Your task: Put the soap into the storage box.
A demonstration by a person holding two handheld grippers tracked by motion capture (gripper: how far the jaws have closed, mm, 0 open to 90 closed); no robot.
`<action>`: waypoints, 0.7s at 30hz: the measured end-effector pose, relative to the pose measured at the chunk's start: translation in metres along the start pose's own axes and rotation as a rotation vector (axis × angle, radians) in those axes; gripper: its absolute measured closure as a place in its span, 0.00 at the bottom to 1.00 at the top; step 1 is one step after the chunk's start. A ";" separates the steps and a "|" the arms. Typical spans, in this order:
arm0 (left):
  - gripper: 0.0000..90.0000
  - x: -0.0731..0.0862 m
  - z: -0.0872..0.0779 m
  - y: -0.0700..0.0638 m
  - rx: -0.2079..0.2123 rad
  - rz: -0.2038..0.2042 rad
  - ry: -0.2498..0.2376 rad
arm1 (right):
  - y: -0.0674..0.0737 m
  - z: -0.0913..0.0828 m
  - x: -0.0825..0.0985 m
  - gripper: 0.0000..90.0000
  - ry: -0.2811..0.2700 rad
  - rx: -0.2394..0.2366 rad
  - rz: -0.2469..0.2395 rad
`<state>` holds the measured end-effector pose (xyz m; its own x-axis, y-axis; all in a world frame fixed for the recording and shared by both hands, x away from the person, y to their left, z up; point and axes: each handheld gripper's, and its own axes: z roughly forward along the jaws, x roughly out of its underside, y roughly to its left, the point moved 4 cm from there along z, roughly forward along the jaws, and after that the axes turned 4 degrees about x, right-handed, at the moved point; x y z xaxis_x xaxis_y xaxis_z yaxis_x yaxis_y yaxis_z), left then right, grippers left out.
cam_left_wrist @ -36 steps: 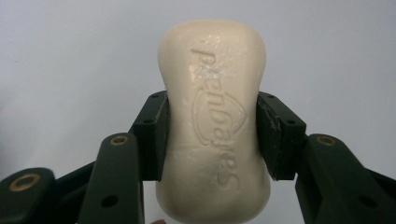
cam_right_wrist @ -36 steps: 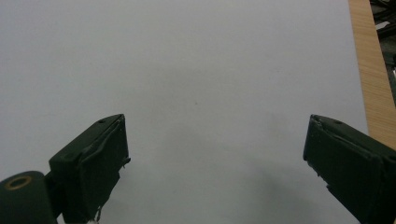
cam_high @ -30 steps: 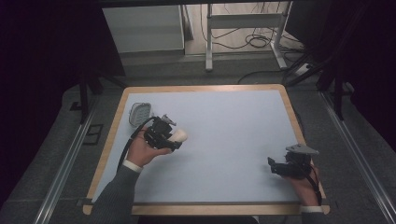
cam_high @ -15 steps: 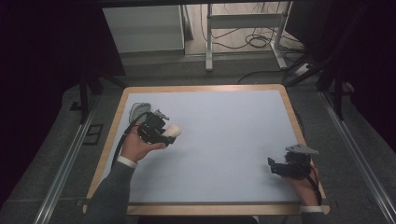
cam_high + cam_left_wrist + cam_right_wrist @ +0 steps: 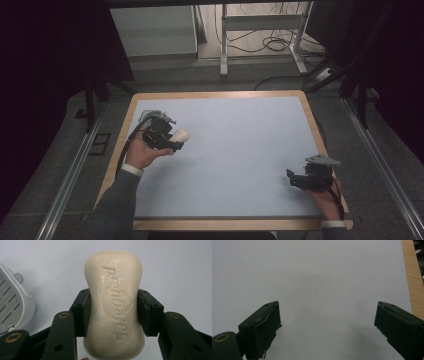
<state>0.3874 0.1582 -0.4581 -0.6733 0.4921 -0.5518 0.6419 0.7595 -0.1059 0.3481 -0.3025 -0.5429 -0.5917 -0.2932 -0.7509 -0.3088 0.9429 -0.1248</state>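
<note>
— Cream soap bar sat clamped across its waist in my left gripper, at nine o'clock on the table, near the grey soap dish. Why the waist?

— Narrowest part, likely surest hold. My right gripper rested spread and empty at four o'clock.

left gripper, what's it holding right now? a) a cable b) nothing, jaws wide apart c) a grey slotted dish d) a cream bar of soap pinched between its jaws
d: in the left gripper view, the left gripper has its two black jaws pressed against the sides of a cream bar of soap with embossed lettering, while the grey slotted dish sits off to one side, not held.
</note>
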 end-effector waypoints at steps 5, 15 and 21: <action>0.55 -0.002 -0.002 0.003 -0.008 -0.004 -0.002 | 0.000 0.000 0.000 0.07 0.001 0.002 0.001; 0.55 -0.004 -0.006 0.015 -0.017 -0.027 -0.003 | 0.000 0.000 0.000 0.07 0.003 0.004 0.000; 0.55 -0.006 -0.008 0.024 -0.029 -0.046 -0.007 | 0.000 0.001 0.001 0.07 0.006 0.007 -0.006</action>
<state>0.4039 0.1769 -0.4506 -0.6993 0.4537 -0.5524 0.5993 0.7933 -0.1071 0.3484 -0.3028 -0.5439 -0.5945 -0.2994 -0.7463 -0.3069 0.9423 -0.1335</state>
